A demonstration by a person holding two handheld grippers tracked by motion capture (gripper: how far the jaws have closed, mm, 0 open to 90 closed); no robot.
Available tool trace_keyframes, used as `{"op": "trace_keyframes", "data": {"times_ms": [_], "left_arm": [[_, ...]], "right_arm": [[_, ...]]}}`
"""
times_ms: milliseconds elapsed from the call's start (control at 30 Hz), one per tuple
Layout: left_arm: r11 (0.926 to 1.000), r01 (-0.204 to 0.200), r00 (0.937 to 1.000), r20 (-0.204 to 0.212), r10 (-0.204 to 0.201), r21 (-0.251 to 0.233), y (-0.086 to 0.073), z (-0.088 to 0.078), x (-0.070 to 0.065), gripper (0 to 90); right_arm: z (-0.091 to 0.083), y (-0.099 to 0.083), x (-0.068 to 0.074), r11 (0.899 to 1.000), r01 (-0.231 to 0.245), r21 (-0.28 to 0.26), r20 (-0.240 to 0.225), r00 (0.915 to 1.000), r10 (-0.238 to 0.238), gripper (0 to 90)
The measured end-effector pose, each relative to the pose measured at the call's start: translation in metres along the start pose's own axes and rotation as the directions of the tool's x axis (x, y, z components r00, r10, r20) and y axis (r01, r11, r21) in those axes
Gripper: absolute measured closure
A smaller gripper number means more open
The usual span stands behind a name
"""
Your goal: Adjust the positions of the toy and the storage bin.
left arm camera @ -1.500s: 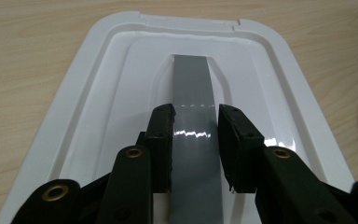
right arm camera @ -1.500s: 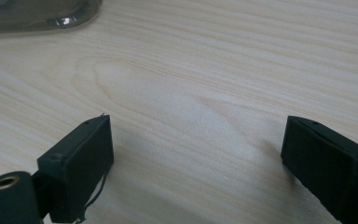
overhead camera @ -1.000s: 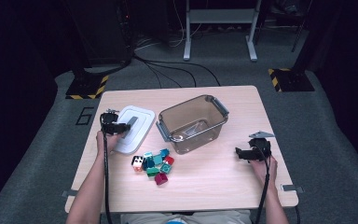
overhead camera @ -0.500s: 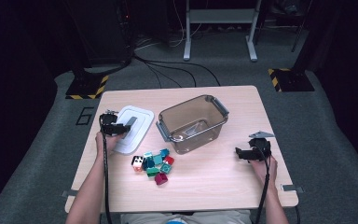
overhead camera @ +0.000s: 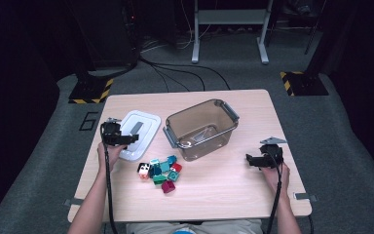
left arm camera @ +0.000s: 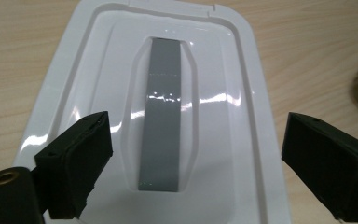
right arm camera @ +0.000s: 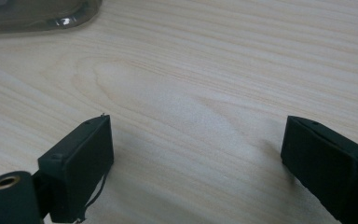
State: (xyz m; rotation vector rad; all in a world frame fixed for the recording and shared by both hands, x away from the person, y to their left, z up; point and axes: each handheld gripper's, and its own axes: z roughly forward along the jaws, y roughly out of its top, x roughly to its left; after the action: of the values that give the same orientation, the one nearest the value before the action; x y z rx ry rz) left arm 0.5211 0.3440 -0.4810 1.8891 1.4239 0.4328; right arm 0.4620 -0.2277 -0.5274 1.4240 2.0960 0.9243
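A white lid [overhead camera: 137, 133] with a grey handle strip [left arm camera: 164, 112] lies flat on the wooden table [overhead camera: 214, 195], left of a clear brownish tub [overhead camera: 202, 127]. My left gripper [overhead camera: 126, 140] hangs over the lid's near end; its jaws have just been opening and now stand wide, pads off the lid [left arm camera: 121, 56], nothing gripped. My left gripper [left arm camera: 196, 172] looks straight down the handle. A pile of several coloured blocks [overhead camera: 160, 170] lies in front of the tub. My right gripper [overhead camera: 251, 160] rests open over bare table at the right, and my right gripper [right arm camera: 196, 172] holds nothing.
The tub's rim [right arm camera: 37, 18] edges the top left of the right gripper view. Bare tabletop spreads between the blocks and the right hand. Beyond the table lie dark floor, cables and a metal stand [overhead camera: 229, 29].
My left gripper has let go of the lid and shifted slightly back toward the person. The lid lies flat on the table. The right hand has not moved.
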Motion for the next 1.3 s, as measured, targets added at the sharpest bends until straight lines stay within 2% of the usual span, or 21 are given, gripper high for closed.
{"op": "trace_keyframes", "data": {"times_ms": [67, 133, 167, 367, 467, 600, 667, 733, 767, 833, 900, 967, 1000, 1067, 1133, 1233, 1300], "left_arm": [[0.9996, -0.024, 0.9994, -0.024, 0.024, -0.013, -0.002, -0.005, -0.003, 7.6], [0.9988, -0.049, 0.9985, -0.026, 0.049, -0.006, -0.005, -0.011, -0.006, 6.6], [0.999, -0.041, 0.9989, -0.025, 0.04, -0.018, -0.007, -0.012, -0.007, 5.7], [0.9982, -0.059, 0.998, -0.024, 0.059, -0.01, -0.026, -0.025, -0.013, 0.4], [0.9978, -0.065, 0.9975, -0.028, 0.065, -0.007, -0.032, -0.027, -0.016, 0.0], [0.9983, -0.056, 0.9981, -0.029, 0.055, -0.015, -0.049, -0.032, -0.021, 0.0], [0.9983, -0.056, 0.9977, -0.039, 0.056, -0.015, -0.056, -0.035, -0.023, 0.0], [0.997, -0.075, 0.9951, -0.066, 0.073, -0.02, -0.063, -0.039, -0.025, 0.0], [0.9968, -0.078, 0.9946, -0.071, 0.077, -0.016, -0.064, -0.041, -0.026, 0.0], [0.9977, -0.065, 0.9967, -0.051, 0.064, -0.021, -0.069, -0.044, -0.026, 0.0], [0.9972, -0.072, 0.9954, -0.064, 0.071, -0.019, -0.073, -0.046, -0.028, 0.0], [0.9969, -0.078, 0.9958, -0.047, 0.079, 0.01, -0.076, -0.047, -0.029, 0.0], [0.9971, -0.075, 0.9961, -0.046, 0.076, 0.008, -0.078, -0.047, -0.03, 0.0], [0.9951, -0.093, 0.9944, -0.047, 0.095, 0.032, -0.083, -0.048, -0.032, 0.0], [0.9945, -0.101, 0.9934, -0.052, 0.102, 0.029, -0.084, -0.048, -0.033, 0.0], [0.9956, -0.094, 0.9941, -0.055, 0.094, 0.001, -0.085, -0.05, -0.035, 0.0], [0.9955, -0.095, 0.9941, -0.052, 0.095, 0.002, -0.086, -0.052, -0.036, 0.0]], "right_arm": [[0.0, 0.0, 0.0, 1.0, 0.0, 0.0, 0.0, 1.0, 0.0, 8.6], [0.0, 0.0, 0.0, 1.0, 0.001, 0.0, 0.0, 1.0, -0.001, 8.6], [0.0, 0.0, 0.0, 1.0, 0.001, 0.0, 0.0, 1.0, -0.001, 8.6], [0.0, 0.0, 0.0, 1.0, 0.0, 0.0, 0.0, 1.0, 0.0, 8.6], [0.0, 0.0, 0.0, 1.0, -0.002, 0.0, 0.004, 1.0, 0.002, 8.6], [0.001, 0.0, 0.0, 1.0, 0.001, -0.004, 0.004, 1.0, -0.001, 8.6], [0.001, 0.0, 0.0, 1.0, 0.002, -0.002, 0.005, 1.0, -0.002, 8.7], [0.001, 0.0, 0.0, 1.0, 0.002, -0.002, 0.005, 1.0, -0.002, 8.7], [0.001, 0.0, 0.0, 1.0, 0.001, -0.002, 0.006, 1.0, -0.001, 8.7], [0.001, 0.0, 0.0, 1.0, 0.002, -0.002, 0.004, 1.0, -0.002, 8.7], [0.001, 0.0, 0.0, 1.0, 0.002, -0.002, 0.006, 1.0, -0.002, 8.7], [0.001, 0.0, 0.0, 1.0, 0.002, -0.001, 0.006, 1.0, -0.002, 8.7], [0.001, 0.0, 0.0, 1.0, 0.001, -0.002, 0.006, 1.0, -0.001, 8.7], [0.001, 0.0, 0.0, 1.0, 0.002, -0.001, 0.004, 1.0, -0.002, 8.7], [0.001, 0.0, 0.0, 1.0, 0.002, -0.002, 0.004, 1.0, -0.002, 8.7], [0.0, 0.0, 0.0, 1.0, -0.001, 0.0, 0.006, 1.0, 0.001, 8.7], [0.0, 0.0, 0.0, 1.0, -0.002, -0.001, 0.002, 1.0, 0.002, 8.8]]}}
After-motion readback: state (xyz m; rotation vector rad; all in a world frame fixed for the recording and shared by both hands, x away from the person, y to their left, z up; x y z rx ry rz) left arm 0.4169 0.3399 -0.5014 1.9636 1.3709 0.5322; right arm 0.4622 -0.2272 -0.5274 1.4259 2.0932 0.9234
